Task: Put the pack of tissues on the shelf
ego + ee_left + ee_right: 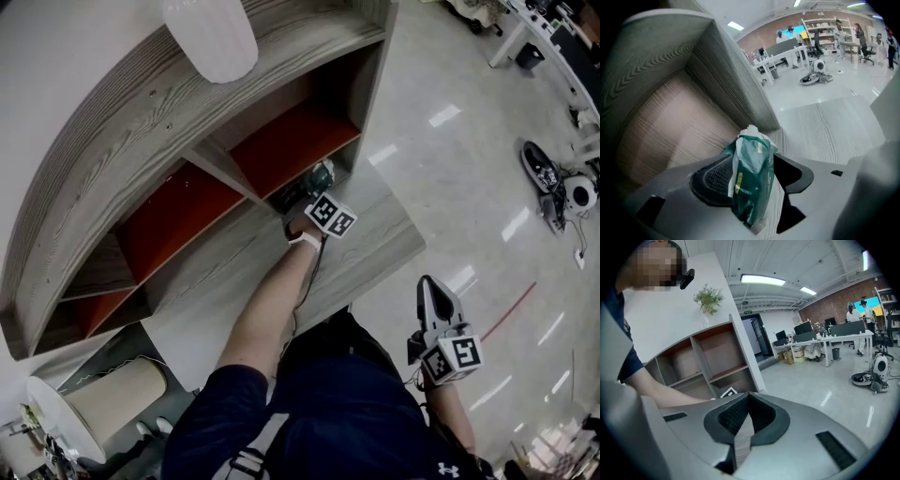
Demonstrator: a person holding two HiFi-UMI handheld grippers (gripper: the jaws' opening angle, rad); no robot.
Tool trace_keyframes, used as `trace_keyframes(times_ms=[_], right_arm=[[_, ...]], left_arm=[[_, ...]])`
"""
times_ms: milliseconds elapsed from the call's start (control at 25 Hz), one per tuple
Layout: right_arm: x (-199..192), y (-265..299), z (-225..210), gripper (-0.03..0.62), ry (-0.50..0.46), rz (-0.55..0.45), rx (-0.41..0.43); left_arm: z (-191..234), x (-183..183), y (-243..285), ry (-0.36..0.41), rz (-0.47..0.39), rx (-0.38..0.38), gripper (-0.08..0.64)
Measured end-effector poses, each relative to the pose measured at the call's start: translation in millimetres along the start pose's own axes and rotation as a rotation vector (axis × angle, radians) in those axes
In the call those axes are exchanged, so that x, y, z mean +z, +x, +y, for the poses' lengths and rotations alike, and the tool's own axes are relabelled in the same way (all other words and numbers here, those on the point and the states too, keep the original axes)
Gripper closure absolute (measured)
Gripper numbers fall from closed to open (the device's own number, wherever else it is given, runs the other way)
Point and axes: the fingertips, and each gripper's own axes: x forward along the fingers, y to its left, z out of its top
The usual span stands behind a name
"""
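Left gripper point(755, 161) jaws wide, tissue pack point(752, 180) loose between them inside shelf point(112, 122); pull straight back, don't snag pack.

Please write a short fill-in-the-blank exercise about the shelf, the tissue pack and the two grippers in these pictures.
1. The left gripper has its jaws apart, with the green plastic pack of tissues ___ them.
2. The right gripper has its jaws together and holds ___.
3. A small green plant stands on ___ of the grey wooden shelf.
Missing words: between; nothing; top.
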Motion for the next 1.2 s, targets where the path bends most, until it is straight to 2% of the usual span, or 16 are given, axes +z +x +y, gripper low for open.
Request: trace_keyframes(times_ms=[280, 640, 760, 880, 1040, 1080, 1200], right_arm=[[7, 7, 23, 0.581, -0.009, -0.025, 0.055], [26, 15, 51, 0.581, -0.05, -0.073, 0.122], [29, 19, 64, 0.581, -0.06, -0.086, 0.151], [31, 20, 77, 0.581, -0.064, -0.094, 0.176], [38, 21, 93, 0.581, -0.073, -0.114, 0.201], [40, 19, 97, 0.581, -0.076, -0.117, 0.207], [47, 13, 108, 0.581, -0.085, -0.134, 0.218]], left_arm=[[8, 27, -64, -0.089, -0.176, -0.019, 0.273], [28, 36, -194, -0.226, -0.398, -0.075, 0.276], [39, 33, -242, -0.259, -0.476, -0.087, 0.281], [41, 19, -281, -0.291, -0.518, -0.105, 0.291], [47, 1, -325, -0.385, -0.573, -0.137, 0.307], [49, -3, -340, -0.415, -0.605, -0.144, 0.325], [53, -18, -382, -0.508, -0.713, -0.155, 0.45]])
